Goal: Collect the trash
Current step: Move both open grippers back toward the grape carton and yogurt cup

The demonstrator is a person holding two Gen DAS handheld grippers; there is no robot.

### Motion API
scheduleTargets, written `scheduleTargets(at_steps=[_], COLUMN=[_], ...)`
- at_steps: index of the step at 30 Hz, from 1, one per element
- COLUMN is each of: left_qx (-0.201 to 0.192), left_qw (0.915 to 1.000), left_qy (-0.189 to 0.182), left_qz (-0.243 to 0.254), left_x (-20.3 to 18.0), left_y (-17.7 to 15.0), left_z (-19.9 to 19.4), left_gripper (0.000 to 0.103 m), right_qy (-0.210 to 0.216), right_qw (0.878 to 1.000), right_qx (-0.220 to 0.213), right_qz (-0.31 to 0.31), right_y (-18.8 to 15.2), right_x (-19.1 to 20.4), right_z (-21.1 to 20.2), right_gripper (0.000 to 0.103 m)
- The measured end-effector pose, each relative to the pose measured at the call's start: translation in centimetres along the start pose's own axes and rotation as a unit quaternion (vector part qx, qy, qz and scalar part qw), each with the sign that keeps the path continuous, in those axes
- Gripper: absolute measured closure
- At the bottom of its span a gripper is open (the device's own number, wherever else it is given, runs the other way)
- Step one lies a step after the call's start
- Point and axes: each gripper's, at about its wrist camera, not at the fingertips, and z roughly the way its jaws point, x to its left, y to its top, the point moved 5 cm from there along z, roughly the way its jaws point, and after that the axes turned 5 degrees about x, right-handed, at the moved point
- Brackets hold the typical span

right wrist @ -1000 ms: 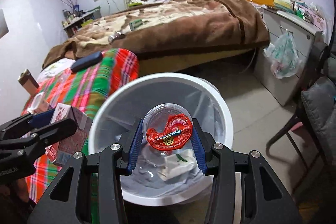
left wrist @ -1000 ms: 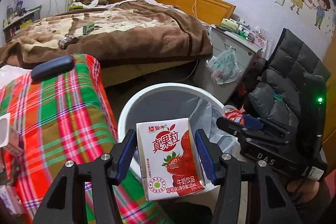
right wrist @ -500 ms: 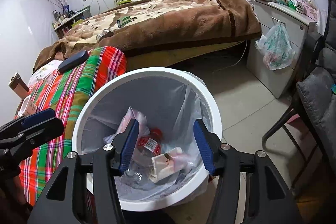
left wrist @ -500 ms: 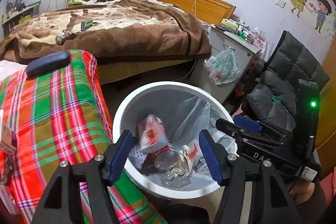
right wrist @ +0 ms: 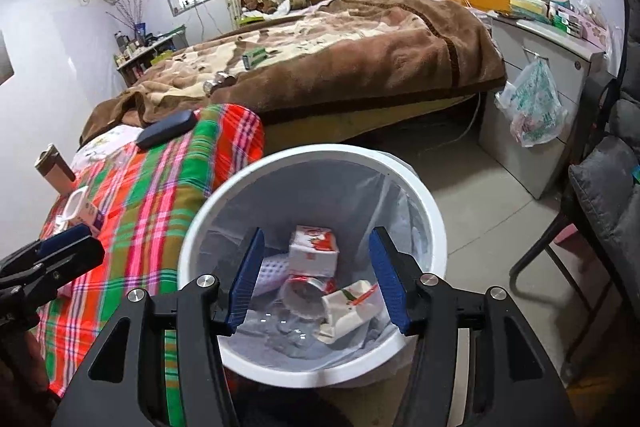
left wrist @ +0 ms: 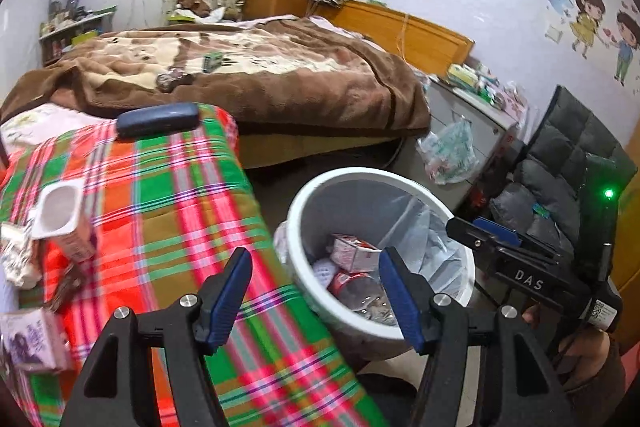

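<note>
left wrist view: the left gripper point(left wrist: 314, 297) hangs wide open and empty over the plaid cloth's point(left wrist: 180, 211) right edge; an open white yogurt cup point(left wrist: 60, 217) waits near its left edge. approach it low and square.

right wrist view: the right gripper point(right wrist: 314, 277), also spread and empty, sits above the white lined trash bin point(right wrist: 416, 187) holding a strawberry milk carton point(right wrist: 314, 251).

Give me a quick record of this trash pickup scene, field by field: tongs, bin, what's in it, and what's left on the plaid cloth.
left tongs: open, empty, over the plaid cloth's edge beside the bin
right tongs: open, empty, above the bin
bin: white, lined with a clear bag, on the floor next to the plaid cloth
in bin: strawberry milk carton, plastic bottle, another carton
left on cloth: opened carton, purple carton, crumpled wrapper, dark case
</note>
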Motion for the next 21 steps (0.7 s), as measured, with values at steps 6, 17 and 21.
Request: scheduleTargets(at_steps=[6,17,21], left_qx=[-0.018,-0.038,-0.041], left_qw=[0.9992,0.9933,0.9909], left_qy=[0.027,0.084,0.101], left_qz=[-0.025,-0.070,-0.079], left_x=[3.6,11.4,13.8], left_y=[-1.4,-4.8,-6.0], left_z=[-3.1,-7.8,-9.1], left_gripper=[0.038,0.037,0.033], right_qy=[0.020,0.058,0.068], right_qw=[0.999,0.997,0.995], right_qx=[-0.015,-0.012,-0.007], right_qz=[-0.019,-0.055,-0.069], right_y=[-0.1,-0.9,-1.2], right_x=[2.4,7.3,9.0], right_z=[-0.8,-0.6,-0.2], right_gripper=[0.047,0.047,0.047])
